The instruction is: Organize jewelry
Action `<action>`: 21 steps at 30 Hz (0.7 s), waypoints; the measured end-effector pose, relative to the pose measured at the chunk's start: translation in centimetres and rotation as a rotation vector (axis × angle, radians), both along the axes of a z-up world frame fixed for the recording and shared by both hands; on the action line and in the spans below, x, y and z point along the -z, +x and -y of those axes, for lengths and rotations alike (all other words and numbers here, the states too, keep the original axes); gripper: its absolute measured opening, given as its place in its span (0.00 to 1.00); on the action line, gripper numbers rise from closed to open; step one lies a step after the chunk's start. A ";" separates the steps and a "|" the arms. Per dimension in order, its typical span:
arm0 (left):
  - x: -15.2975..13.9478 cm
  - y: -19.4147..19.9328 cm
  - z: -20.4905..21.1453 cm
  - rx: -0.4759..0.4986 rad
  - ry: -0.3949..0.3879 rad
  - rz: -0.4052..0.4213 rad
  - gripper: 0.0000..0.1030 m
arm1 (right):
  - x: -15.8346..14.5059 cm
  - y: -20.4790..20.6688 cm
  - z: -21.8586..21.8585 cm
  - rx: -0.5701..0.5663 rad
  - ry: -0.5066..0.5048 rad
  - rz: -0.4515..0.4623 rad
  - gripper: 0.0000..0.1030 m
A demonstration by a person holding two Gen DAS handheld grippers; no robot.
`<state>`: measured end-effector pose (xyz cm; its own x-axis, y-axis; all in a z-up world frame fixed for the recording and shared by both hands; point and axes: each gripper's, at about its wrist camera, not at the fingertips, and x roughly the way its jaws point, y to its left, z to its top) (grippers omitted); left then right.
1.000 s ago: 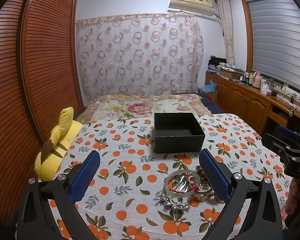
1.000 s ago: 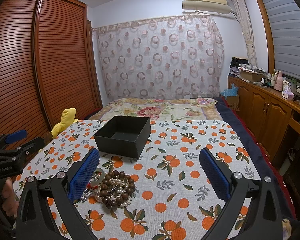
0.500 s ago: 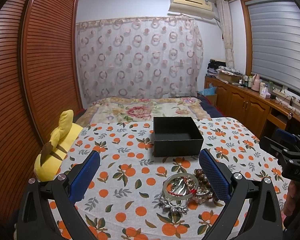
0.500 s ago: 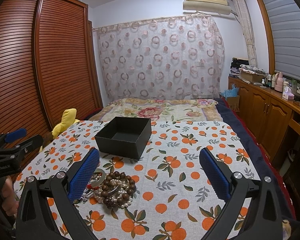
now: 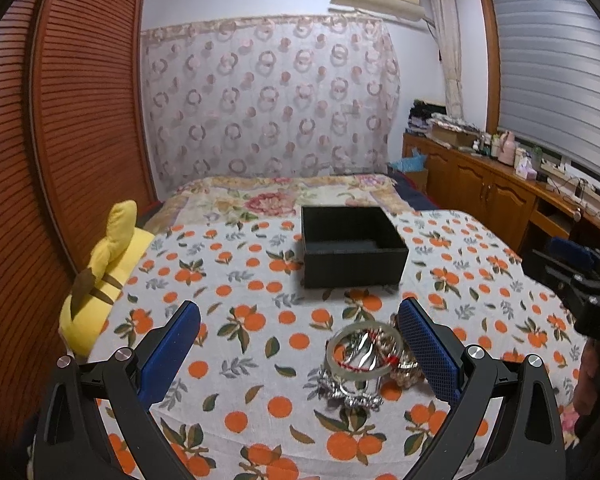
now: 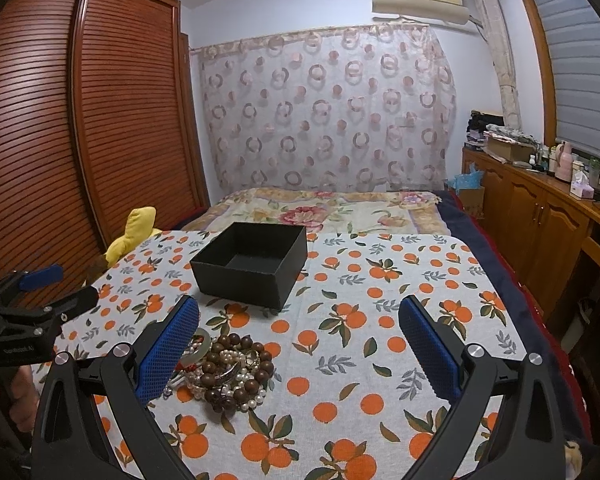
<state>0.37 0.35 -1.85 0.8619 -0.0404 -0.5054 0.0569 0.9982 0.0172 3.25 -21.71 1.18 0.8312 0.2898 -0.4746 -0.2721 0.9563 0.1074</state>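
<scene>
- On the orange-print cloth [image 6: 380, 320], a black box [image 6: 252, 264] stands open-topped; nothing shows on its visible floor.
- Just in front of it lies the jewelry pile [image 6: 228, 372]: wooden beads, pearls, a pale bangle [image 5: 364, 350].
- The left gripper [image 5: 300, 344] and right gripper [image 6: 298, 344] are both spread wide, holding nothing.
- Bare cloth stretches right of the pile toward the rounded edge.

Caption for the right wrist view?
Open right gripper above orange-print tablecloth, jewelry pile by its left finger, empty black box beyond.
</scene>
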 end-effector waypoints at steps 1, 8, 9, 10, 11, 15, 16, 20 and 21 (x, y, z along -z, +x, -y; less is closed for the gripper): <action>0.4 0.1 -0.1 0.004 -0.002 -0.010 0.93 | 0.1 0.1 0.0 -0.006 -0.001 -0.003 0.98; 2.4 0.5 -1.0 0.018 -0.013 -0.070 0.93 | 1.7 0.7 -0.8 -0.068 -0.013 -0.057 0.87; 2.7 0.6 -1.2 0.022 -0.017 -0.079 0.93 | 2.0 0.8 -1.0 -0.078 -0.016 -0.066 0.86; 2.9 0.7 -1.2 0.028 -0.024 -0.089 0.93 | 2.3 0.8 -1.2 -0.090 -0.020 -0.077 0.85; 3.2 0.9 -1.4 0.036 -0.033 -0.102 0.93 | 2.6 0.9 -1.3 -0.099 -0.024 -0.087 0.84; 4.4 1.7 -1.5 0.065 -0.062 -0.152 0.93 | 3.9 1.1 -2.1 -0.141 -0.038 -0.131 0.72; 4.6 1.8 -1.4 0.069 -0.066 -0.161 0.93 | 4.2 1.2 -2.3 -0.153 -0.038 -0.145 0.65; 5.4 2.2 -1.3 0.077 -0.078 -0.188 0.93 | 5.4 1.4 -3.4 -0.206 -0.044 -0.191 0.56; 5.5 2.3 -1.3 0.080 -0.080 -0.193 0.93 | 5.7 1.4 -3.7 -0.221 -0.045 -0.200 0.54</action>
<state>2.62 1.63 -7.35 0.7421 -0.1513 -0.6530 0.1308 0.9881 -0.0803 4.65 -18.03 -4.49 0.6388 0.4288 -0.6388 -0.4522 0.8810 0.1392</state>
